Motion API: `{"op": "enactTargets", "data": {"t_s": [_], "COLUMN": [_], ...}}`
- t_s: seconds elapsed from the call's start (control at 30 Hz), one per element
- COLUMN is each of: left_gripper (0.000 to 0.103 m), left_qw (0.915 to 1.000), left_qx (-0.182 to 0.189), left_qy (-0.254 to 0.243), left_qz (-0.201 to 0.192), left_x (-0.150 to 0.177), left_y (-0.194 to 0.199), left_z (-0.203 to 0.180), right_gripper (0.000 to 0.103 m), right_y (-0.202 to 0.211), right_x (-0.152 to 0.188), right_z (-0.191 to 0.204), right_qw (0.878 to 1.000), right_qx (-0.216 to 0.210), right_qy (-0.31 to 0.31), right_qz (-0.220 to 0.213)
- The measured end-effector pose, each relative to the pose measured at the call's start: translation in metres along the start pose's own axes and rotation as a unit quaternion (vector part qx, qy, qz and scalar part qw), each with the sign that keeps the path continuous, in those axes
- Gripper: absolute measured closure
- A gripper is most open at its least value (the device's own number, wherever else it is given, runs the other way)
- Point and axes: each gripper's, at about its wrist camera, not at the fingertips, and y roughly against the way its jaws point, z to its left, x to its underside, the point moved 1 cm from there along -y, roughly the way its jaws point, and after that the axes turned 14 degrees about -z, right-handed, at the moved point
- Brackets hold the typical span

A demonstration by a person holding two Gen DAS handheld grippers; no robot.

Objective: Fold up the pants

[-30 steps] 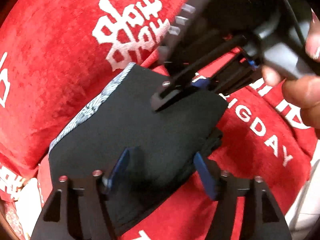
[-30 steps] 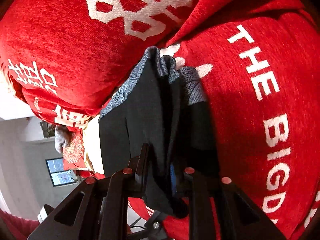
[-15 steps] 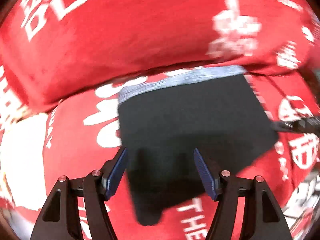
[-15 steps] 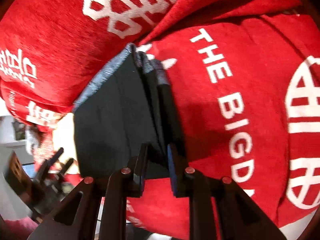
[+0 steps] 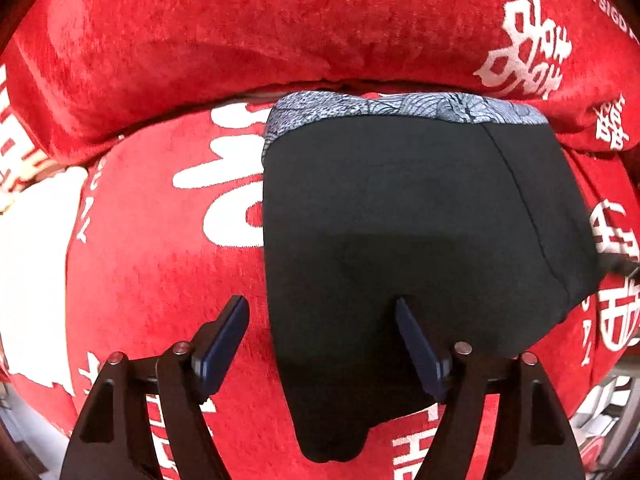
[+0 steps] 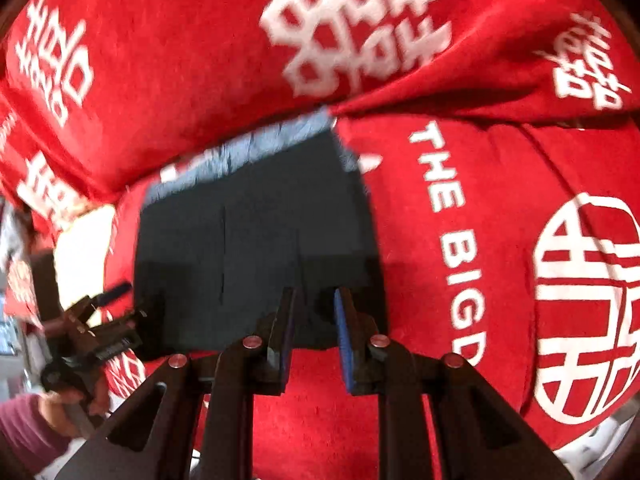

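Pants (image 5: 400,240) folded flat on red cover (image 5: 160,280), long axis 12 to 6, waistband at 12. Left hand-held gripper (image 5: 322,344) just opened wide, empty, astride the 6 o'clock edge; right hand-held gripper (image 6: 314,334) narrow, empty, at the same edge.

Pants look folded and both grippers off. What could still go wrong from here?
1. The left gripper, jaws just opened wider, straddles the near left edge of the folded black pants; lifting carelessly may snag that edge.
2. The pants lie on a soft, rumpled red blanket, so the stack may slump.
3. The right gripper hangs close above; a dip could drag the top layer.
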Motion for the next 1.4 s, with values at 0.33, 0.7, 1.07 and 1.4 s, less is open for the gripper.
{"op": "enactTargets", "data": {"t_s": [0.33,0.7,1.07,1.4], "left_gripper": [0.018,0.016,0.016,0.016], "left_qw": [0.9994,0.9976,0.9982,0.9981], "left_qx": [0.005,-0.036,-0.022,-0.018], "left_qy": [0.029,0.057,0.048,0.050], "left_qz": [0.018,0.016,0.028,0.032], "left_x": [-0.020,-0.053,-0.037,-0.036], "left_y": [0.005,-0.045,-0.033,-0.034], "left_z": [0.019,0.046,0.043,0.041], "right_gripper": [0.066,0.059,0.044,0.037], "right_y": [-0.022,-0.023,-0.007,-0.012], "right_x": [0.020,0.021,0.006,0.004], "right_z": [-0.021,-0.014,-0.030,-0.039], "right_qw": [0.998,0.999,0.999,0.998], "right_qx": [0.008,0.015,0.009,0.005], "right_qy": [-0.047,-0.022,-0.025,-0.036], "right_qz": [0.045,0.048,0.043,0.052]}}
